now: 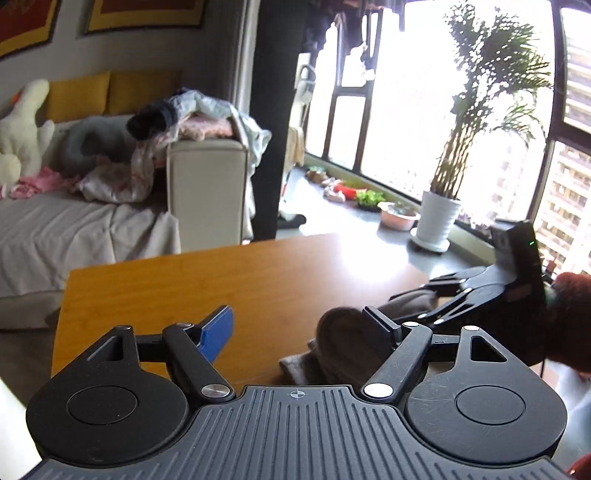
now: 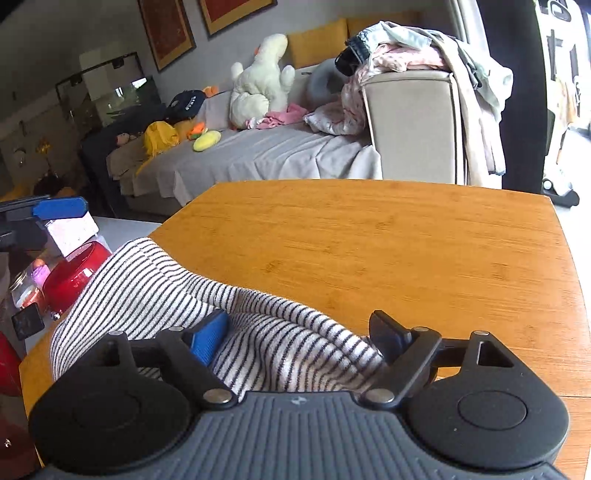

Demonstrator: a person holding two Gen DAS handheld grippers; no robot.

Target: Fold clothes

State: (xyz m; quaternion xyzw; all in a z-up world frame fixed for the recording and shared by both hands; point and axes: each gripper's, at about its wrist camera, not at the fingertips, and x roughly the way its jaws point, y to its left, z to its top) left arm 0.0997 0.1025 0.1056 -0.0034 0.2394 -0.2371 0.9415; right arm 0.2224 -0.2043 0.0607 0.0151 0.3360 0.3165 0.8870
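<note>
A home living room: sofa (image 2: 258, 155) with plush toy (image 2: 262, 81), framed pictures (image 2: 166, 33), potted palm (image 1: 439, 218).

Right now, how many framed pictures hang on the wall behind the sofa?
2. One framed picture is at the left, the other to its right, above the white plush toy. The top edge of the view cuts both; more may hang out of view.

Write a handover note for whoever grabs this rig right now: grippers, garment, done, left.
Left gripper: open, holding nothing, beside the brownish-grey cloth on the wooden table.
Right gripper: jaws open around bunched striped garment, not clamped.
Striped garment lies crumpled at the table's near-left corner, part over the edge.
Done: no fold visible.
Left: grip, spread flat, fold.
</note>
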